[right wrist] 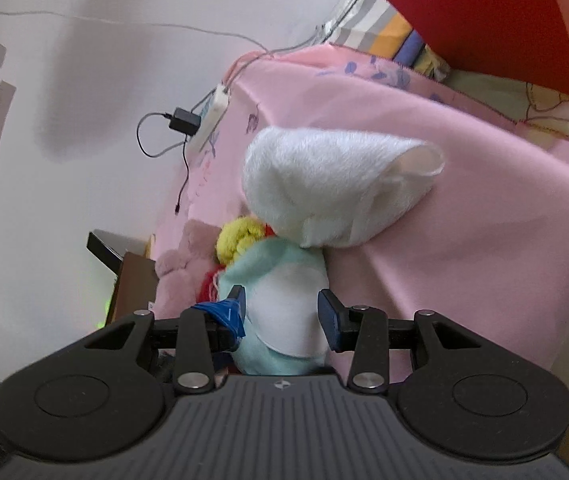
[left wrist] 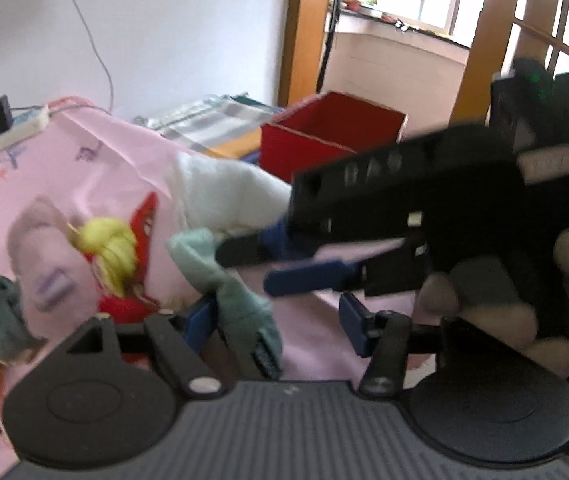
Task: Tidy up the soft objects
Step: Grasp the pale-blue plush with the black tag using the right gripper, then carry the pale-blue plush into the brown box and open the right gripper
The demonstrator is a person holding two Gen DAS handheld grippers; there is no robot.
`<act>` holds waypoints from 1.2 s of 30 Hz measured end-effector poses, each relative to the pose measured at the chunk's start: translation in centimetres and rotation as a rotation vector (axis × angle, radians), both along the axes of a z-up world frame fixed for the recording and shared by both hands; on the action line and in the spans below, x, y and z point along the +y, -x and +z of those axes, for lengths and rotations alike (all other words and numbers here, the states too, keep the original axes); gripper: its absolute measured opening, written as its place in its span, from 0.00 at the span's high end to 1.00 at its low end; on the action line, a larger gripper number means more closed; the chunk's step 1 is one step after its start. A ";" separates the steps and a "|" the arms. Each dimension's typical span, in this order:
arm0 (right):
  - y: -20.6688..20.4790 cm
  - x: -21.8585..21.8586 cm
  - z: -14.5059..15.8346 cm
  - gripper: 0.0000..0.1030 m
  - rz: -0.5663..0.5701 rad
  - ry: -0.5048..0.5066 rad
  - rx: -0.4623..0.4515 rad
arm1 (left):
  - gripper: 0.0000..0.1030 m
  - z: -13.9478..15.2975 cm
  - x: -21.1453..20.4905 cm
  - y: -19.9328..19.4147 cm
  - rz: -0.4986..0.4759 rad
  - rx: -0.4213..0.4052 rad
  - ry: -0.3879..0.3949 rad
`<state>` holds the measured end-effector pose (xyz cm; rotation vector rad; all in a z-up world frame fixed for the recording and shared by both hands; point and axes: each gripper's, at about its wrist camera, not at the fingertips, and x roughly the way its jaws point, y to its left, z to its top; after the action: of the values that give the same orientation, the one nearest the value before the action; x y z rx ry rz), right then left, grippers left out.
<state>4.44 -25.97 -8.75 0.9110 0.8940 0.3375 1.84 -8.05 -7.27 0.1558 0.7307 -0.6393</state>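
Two tongs, one toy; entries as follows.

1. Right tongs (right wrist: 284, 308): clenched across the white belly of the mint-green plush toy (right wrist: 280, 320), a blue pad pressed into each flank. The toy lies low on the rumpled pink bedsheet (right wrist: 464, 220), just beneath the fluffy white plush (right wrist: 324, 184).

2. Left tongs (left wrist: 276, 320): released. A floppy mint limb of the toy hangs against my left-hand pad, while the other pad stands clear of it.

3. Neighbours: the yellow-haired rag doll in red (left wrist: 108, 252) and the pale pink plush (right wrist: 180, 268), both crowded against the toy's far side.

4. Likely destination: the open red cardboard box (left wrist: 324, 136), well apart, further up the bed.

5. Handling notes. I judge the belly grip sound but squashy, so I should keep it firm and lift slowly. The white plush rests on the toy's head and may be dragged along, so I draw the toy out low and sideways first. My left tongs can either pinch the loose limb or hold the doll back. Carry the toy over the box rim before letting go.
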 end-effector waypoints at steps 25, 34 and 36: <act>2.4 3.6 4.9 0.93 0.130 0.202 -0.183 | 0.75 2.8 1.5 2.9 0.043 -0.112 -0.045; 2.4 8.8 9.2 0.93 0.222 0.198 -0.329 | 0.75 7.0 6.6 5.9 0.144 -0.228 -0.032; 1.9 10.4 9.9 0.93 0.256 0.196 -0.354 | 0.75 7.8 8.0 6.2 0.178 -0.241 -0.031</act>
<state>2.51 -15.53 1.19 0.5333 0.7007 0.6009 -4.32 -0.04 0.50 0.1901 0.5152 -0.4304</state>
